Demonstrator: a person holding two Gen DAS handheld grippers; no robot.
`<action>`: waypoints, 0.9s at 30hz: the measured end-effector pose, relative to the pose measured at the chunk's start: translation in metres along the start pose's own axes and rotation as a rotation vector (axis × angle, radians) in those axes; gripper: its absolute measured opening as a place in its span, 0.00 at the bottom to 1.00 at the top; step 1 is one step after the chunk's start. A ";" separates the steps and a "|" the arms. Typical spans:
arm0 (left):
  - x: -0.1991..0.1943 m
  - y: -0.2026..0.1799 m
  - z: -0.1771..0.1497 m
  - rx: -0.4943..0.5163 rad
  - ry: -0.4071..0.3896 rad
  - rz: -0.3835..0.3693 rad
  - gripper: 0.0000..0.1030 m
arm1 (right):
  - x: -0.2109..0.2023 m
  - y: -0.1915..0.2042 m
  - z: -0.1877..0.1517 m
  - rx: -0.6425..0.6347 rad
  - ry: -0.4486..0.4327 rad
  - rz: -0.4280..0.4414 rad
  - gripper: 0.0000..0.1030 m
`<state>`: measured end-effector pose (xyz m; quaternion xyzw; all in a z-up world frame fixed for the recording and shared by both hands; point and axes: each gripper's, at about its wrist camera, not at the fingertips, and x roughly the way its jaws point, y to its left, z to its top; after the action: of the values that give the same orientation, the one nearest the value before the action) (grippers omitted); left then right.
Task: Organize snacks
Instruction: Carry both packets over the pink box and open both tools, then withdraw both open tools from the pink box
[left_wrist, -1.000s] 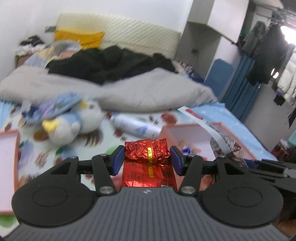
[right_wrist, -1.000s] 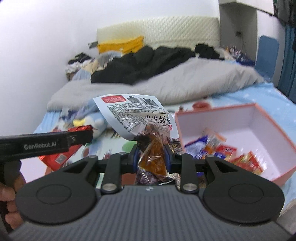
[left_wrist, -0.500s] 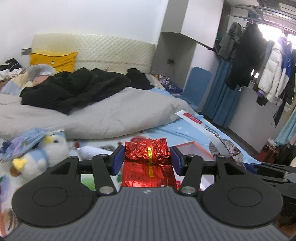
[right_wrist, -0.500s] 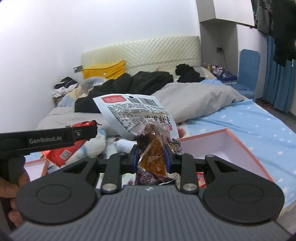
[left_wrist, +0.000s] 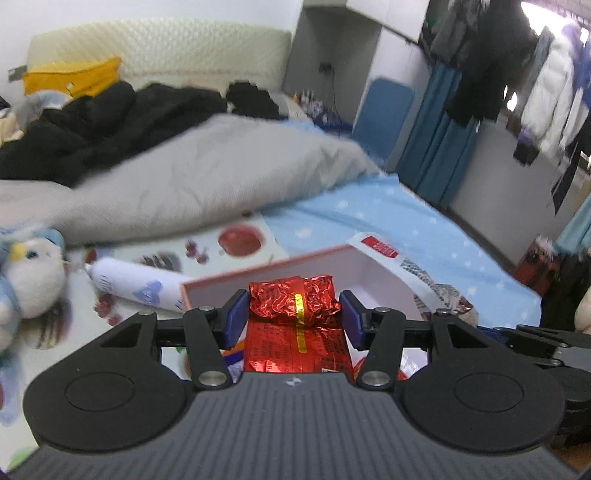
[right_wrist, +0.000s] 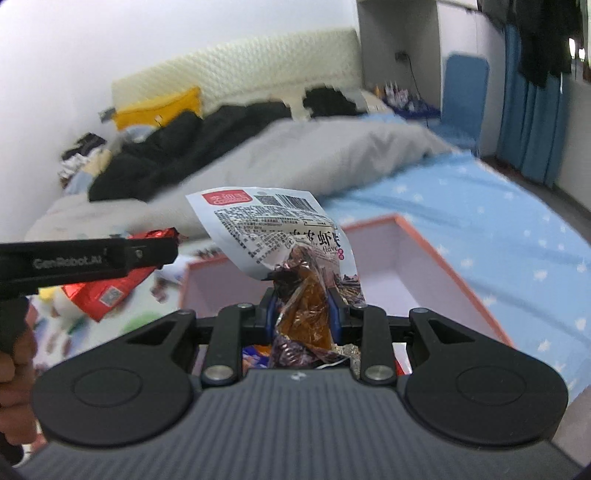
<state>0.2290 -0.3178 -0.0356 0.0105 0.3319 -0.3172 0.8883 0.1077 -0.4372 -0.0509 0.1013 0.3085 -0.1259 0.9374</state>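
Above the pink box (right_wrist: 454, 275), left gripper (left_wrist: 291, 317) clamped on red foil packet (left_wrist: 293, 325); just beside, over the box too, right gripper (right_wrist: 302, 314) pinching white shrimp-snack bag (right_wrist: 273, 232).

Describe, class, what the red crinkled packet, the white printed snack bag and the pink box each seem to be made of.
Red crinkled packet: likely metallised foil, glossy, sharply creased.
White printed snack bag: probably plastic film, smooth, with a clear wrinkled lower part.
Pink box: seemingly cardboard, matte, with straight thin walls.
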 end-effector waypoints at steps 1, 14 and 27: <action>0.011 0.001 -0.002 0.006 0.018 0.004 0.57 | 0.007 -0.003 -0.003 0.004 0.016 -0.002 0.30; 0.090 0.010 -0.030 0.035 0.174 0.028 0.69 | 0.073 -0.029 -0.028 0.040 0.150 0.000 0.37; -0.011 0.001 -0.003 0.067 0.022 0.001 0.72 | -0.003 -0.007 -0.004 0.037 0.012 -0.014 0.55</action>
<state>0.2222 -0.3101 -0.0318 0.0438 0.3310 -0.3273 0.8840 0.1014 -0.4425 -0.0529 0.1174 0.3126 -0.1374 0.9325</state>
